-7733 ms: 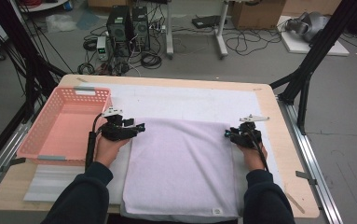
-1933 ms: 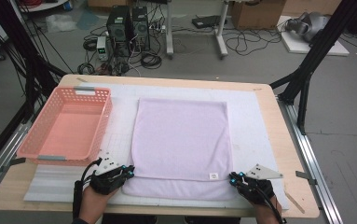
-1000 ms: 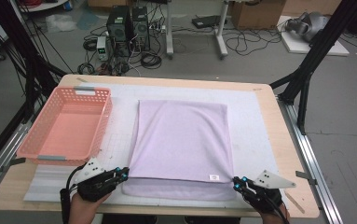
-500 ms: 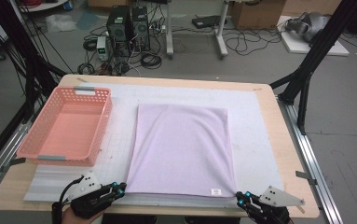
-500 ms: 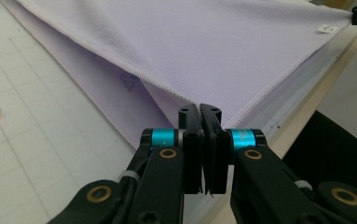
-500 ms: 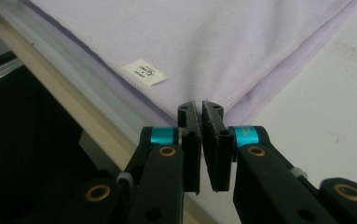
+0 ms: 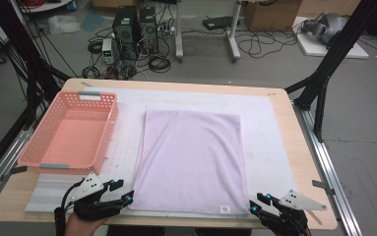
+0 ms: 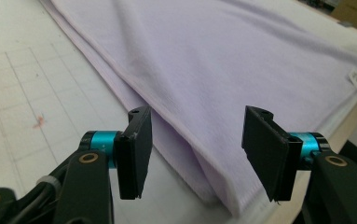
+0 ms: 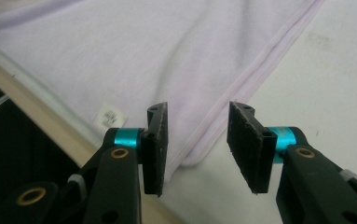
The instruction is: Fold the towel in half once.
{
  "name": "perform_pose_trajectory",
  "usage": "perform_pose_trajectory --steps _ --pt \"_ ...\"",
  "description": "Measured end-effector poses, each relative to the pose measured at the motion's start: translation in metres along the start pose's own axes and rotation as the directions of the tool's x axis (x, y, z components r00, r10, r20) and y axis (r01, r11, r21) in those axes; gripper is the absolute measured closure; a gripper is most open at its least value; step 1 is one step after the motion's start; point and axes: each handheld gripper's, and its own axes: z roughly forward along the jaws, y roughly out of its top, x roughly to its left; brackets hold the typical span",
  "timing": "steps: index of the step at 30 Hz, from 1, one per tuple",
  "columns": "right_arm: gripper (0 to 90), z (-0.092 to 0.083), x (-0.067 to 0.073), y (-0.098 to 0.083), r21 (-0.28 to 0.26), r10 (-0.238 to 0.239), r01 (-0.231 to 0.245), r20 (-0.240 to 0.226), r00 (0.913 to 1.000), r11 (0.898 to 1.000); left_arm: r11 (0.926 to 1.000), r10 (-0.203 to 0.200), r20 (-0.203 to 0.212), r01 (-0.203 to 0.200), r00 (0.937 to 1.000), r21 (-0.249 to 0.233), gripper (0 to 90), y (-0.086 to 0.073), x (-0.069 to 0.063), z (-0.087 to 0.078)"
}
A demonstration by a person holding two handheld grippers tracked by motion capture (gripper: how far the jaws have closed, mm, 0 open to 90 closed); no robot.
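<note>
A lilac towel [image 7: 191, 157] lies folded flat on the white mat [image 7: 269, 147], its near edge at the table's front. My left gripper [image 7: 122, 191] sits at the towel's near left corner, my right gripper [image 7: 256, 202] at its near right corner. In the left gripper view the jaws of the left gripper [image 8: 198, 114] have just been opening; the towel [image 8: 213, 60] corner lies loose between them, untouched by the pads. In the right gripper view the right gripper [image 9: 199, 108] has also just been opening, with the towel [image 9: 120, 56] corner lying free between its jaws.
An empty pink basket [image 7: 68, 132] stands on the left of the table. A small white label [image 7: 224, 208] marks the towel's near right corner. The wooden table edge [image 7: 304, 162] runs beside the mat at the right. Black frame posts and computers stand beyond the table.
Both hands drew back to the table's front edge, pulling the towel's upper layer flush over the lower one. The jaws, shut on the corners before, now stand apart and the towel lies flat.
</note>
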Motion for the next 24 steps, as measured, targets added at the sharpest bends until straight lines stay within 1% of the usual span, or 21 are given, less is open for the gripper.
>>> perform_pose_trajectory --steps 2,5,7,9,11,15,21,22,23,24 --pt "58.3 0.005 -0.001 0.003 0.000 -0.008 0.008 0.002 1.0000 1.000 0.9999 -0.014 0.003 0.014 0.9999 -0.008 43.7 0.004 0.004 0.004" --pt "58.6 0.012 -0.002 0.009 0.005 -0.031 0.031 0.009 0.9995 1.000 0.9998 -0.020 0.001 0.020 0.9998 -0.009 44.6 0.010 0.011 0.012" --pt "58.5 0.014 -0.005 0.012 -0.001 -0.036 0.036 0.014 0.9992 0.999 0.9997 -0.023 0.001 0.023 0.9997 -0.007 46.2 0.015 0.017 0.018" --pt "58.5 0.017 -0.010 0.014 -0.007 -0.033 0.033 0.021 0.9992 0.999 0.9997 -0.026 0.004 0.026 0.9997 -0.003 48.8 0.021 0.023 0.027" --pt "58.4 0.019 -0.015 0.015 -0.008 -0.021 0.021 0.027 0.9994 1.000 0.9998 -0.018 -0.004 0.018 0.9998 0.004 50.8 0.025 0.030 0.036" --pt "56.0 0.025 -0.025 0.018 -0.007 -0.009 0.009 0.034 0.9994 1.000 0.9995 -0.031 -0.014 0.031 0.9994 0.010 52.1 0.032 0.041 0.051" --pt "55.3 0.035 -0.039 0.025 -0.013 -0.016 0.017 0.037 0.9992 1.000 0.9993 -0.033 -0.018 0.033 0.9993 0.019 52.3 0.042 0.053 0.072" --pt "54.8 0.036 -0.041 0.026 -0.010 -0.012 0.012 0.036 0.9993 1.000 0.9992 -0.033 -0.020 0.034 0.9992 0.023 52.3 0.043 0.055 0.076" --pt "54.4 0.038 -0.043 0.028 -0.010 -0.013 0.013 0.036 0.9993 1.000 0.9992 -0.029 -0.021 0.029 0.9994 0.026 52.3 0.045 0.056 0.079" --pt "54.0 0.040 -0.045 0.029 -0.011 -0.012 0.012 0.037 0.9993 1.000 0.9993 -0.022 -0.031 0.023 0.9993 0.031 52.2 0.046 0.057 0.082"
